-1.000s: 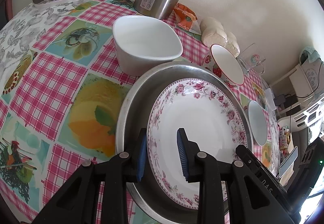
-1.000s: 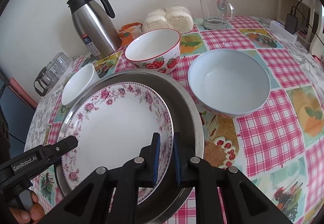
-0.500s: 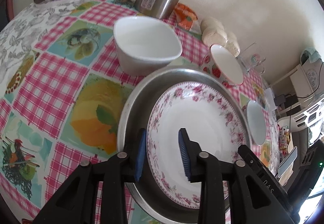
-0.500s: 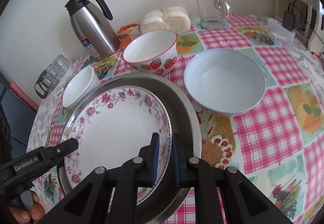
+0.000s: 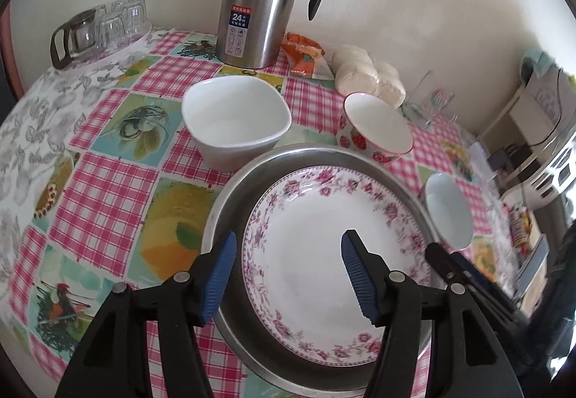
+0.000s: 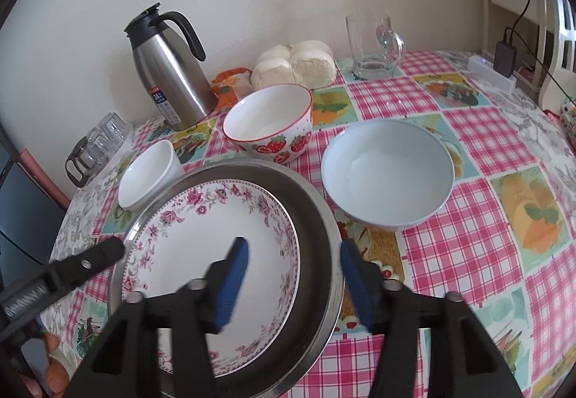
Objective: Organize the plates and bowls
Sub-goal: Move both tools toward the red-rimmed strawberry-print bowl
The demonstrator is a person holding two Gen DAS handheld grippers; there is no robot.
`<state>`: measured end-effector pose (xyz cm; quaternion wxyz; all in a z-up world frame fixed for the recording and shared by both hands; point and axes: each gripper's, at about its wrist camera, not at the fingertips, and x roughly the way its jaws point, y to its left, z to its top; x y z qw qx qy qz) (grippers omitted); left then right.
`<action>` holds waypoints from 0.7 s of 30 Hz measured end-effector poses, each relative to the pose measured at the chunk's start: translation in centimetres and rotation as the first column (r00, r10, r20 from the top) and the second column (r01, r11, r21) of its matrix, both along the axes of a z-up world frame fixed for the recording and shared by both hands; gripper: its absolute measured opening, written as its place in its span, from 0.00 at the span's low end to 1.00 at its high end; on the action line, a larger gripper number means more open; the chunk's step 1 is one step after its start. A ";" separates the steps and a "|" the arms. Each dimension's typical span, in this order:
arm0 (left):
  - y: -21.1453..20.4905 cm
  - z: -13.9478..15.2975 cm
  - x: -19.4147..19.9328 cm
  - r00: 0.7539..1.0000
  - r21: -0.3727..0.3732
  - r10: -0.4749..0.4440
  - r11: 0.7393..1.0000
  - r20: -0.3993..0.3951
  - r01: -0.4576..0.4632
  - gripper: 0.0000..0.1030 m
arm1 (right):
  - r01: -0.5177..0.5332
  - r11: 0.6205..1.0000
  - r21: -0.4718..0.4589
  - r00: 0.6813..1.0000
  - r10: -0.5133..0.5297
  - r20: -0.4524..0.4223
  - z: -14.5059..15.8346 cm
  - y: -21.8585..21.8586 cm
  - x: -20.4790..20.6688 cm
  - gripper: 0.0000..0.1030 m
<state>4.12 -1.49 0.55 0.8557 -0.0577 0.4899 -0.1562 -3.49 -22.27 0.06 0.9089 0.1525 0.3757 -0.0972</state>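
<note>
A floral-rimmed plate [image 5: 334, 254] [image 6: 208, 236] lies inside a shallow steel pan [image 5: 230, 196] [image 6: 324, 218] on the checked tablecloth. My left gripper [image 5: 289, 250] hangs over their near left rims, jaws opening, pads clear of both. My right gripper [image 6: 293, 250] straddles the right rims of plate and pan, its jaws also opening and touching neither. Each gripper shows in the other's view: the right gripper [image 5: 460, 268] and the left gripper [image 6: 86, 261]. Around the pan stand a white squarish bowl [image 5: 234, 124] [image 6: 149, 175], a strawberry bowl [image 5: 374, 128] [image 6: 268, 124] and a pale blue bowl [image 5: 450, 214] [image 6: 387, 175].
Against the wall stand a steel thermos jug [image 5: 259, 2] [image 6: 169, 70], an orange packet [image 5: 302, 56], a bag of white buns [image 6: 295, 65] and a glass mug [image 6: 374, 45]. A glass teapot with tumblers [image 5: 100, 27] sits far left. A power strip [image 6: 493, 74] lies far right.
Both grippers have opened wide; the right one was nearly shut over the plate and pan rim. The left gripper has risen a little, so more of the table shows.
</note>
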 end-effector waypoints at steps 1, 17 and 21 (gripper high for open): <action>0.0 0.0 0.0 1.000 0.008 0.001 1.000 0.002 -0.001 0.60 | -0.006 1.000 -0.006 1.000 0.006 0.005 0.1 0.1 0.0 0.59; 0.6 0.0 0.2 0.996 0.085 0.057 0.994 0.065 -0.062 0.91 | -0.016 0.998 -0.058 1.000 0.017 0.014 0.1 0.4 0.1 0.92; 0.9 0.2 0.2 0.994 0.092 0.074 0.992 0.083 -0.081 0.94 | -0.017 0.998 -0.066 1.000 0.019 0.019 0.2 0.5 0.1 0.98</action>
